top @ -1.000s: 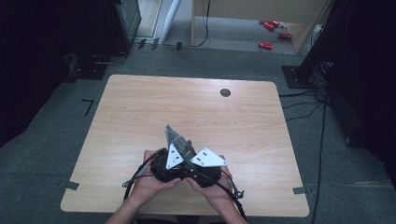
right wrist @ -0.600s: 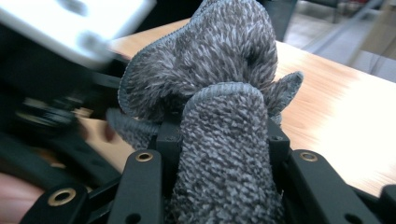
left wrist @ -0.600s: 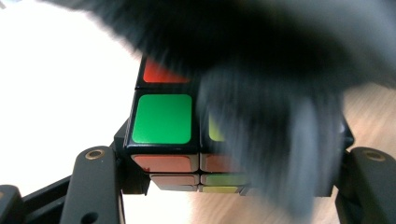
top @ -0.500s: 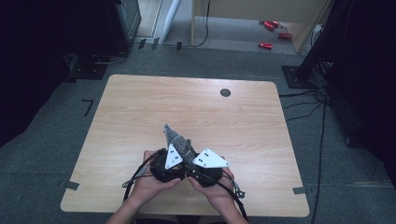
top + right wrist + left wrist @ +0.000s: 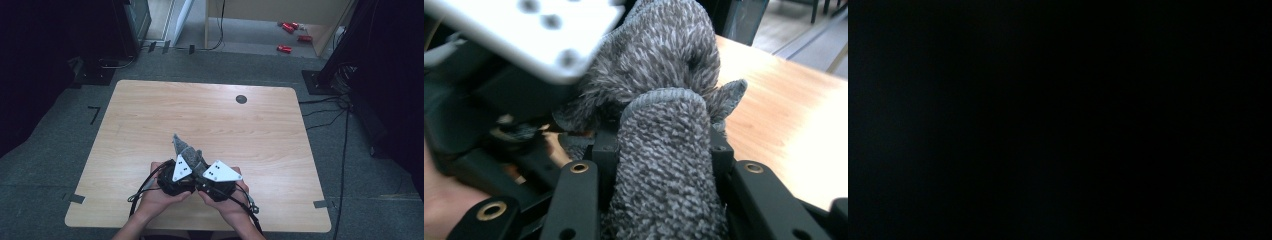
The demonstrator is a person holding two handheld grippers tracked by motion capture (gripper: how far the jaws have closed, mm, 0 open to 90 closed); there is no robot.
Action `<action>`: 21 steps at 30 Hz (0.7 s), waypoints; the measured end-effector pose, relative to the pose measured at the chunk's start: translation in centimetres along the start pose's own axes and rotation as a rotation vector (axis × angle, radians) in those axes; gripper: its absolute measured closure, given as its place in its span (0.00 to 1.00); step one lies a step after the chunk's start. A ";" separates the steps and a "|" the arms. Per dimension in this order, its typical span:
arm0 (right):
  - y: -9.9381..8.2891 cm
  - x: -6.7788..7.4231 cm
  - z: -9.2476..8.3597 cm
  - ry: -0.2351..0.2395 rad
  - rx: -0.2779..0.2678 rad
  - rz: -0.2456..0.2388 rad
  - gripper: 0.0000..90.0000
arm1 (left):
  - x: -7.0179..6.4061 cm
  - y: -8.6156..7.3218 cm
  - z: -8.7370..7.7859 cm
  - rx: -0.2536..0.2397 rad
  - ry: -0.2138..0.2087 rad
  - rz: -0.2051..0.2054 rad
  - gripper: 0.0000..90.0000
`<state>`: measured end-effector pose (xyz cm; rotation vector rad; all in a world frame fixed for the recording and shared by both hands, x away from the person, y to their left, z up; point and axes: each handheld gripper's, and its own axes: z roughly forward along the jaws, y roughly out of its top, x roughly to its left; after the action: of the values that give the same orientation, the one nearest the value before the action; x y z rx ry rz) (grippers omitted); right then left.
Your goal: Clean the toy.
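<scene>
Right gripper (image 5: 664, 165) is clamped on a folded grey terry cloth (image 5: 669, 150), its jaws pressing the fold from both sides. Left gripper (image 5: 182, 172), close against it near the table (image 5: 150, 115) front edge, is closed, seemingly pinching the same cloth (image 5: 187, 152). Judging by the bunched, upright cloth held between both tools, the folding looks mid-way; flattening and setting it down remain.

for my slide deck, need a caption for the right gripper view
Right claw closed on a fuzzy grey cloth over the wooden table.
</scene>
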<state>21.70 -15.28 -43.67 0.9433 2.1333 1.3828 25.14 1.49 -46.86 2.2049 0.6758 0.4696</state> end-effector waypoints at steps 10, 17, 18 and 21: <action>0.1 0.5 -0.4 -0.036 0.003 -0.041 0.68 | -0.7 0.1 0.0 -0.020 -0.025 0.020 0.38; -0.2 -1.7 -0.6 -0.065 0.006 0.058 0.67 | -0.4 0.0 -0.1 -0.022 -0.028 0.016 0.38; -0.2 -1.8 -0.6 -0.057 0.005 0.061 0.65 | -0.3 0.0 -0.1 -0.022 -0.031 0.012 0.38; 0.0 -1.5 -0.4 -0.022 0.018 0.040 0.48 | -0.1 -0.1 0.0 -0.019 -0.033 0.006 0.38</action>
<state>22.47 -16.67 -43.54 1.0086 2.1249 1.3687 24.98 1.46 -46.93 2.1930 0.6445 0.4403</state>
